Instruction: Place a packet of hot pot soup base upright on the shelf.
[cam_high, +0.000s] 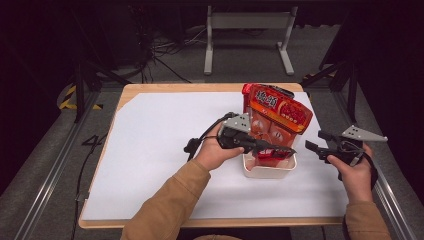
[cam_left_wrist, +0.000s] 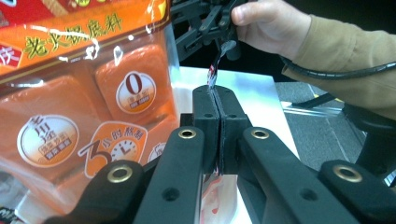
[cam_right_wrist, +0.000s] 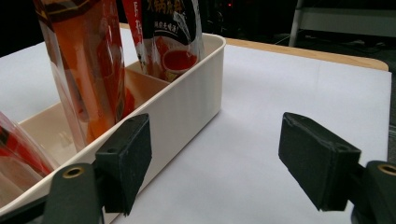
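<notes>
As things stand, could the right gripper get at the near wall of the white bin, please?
Probably yes: the right gripper is open, and the white bin stands just beside its jaw with bare white table between.

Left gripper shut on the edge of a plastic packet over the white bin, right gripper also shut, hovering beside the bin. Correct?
Not quite: the right gripper is open. The right gripper view shows its two black jaws standing wide apart with nothing between them, beside the white plastic bin. The rest holds: the left gripper is shut on the thin edge of a clear red and orange plastic packet, as the left gripper view shows.
</notes>
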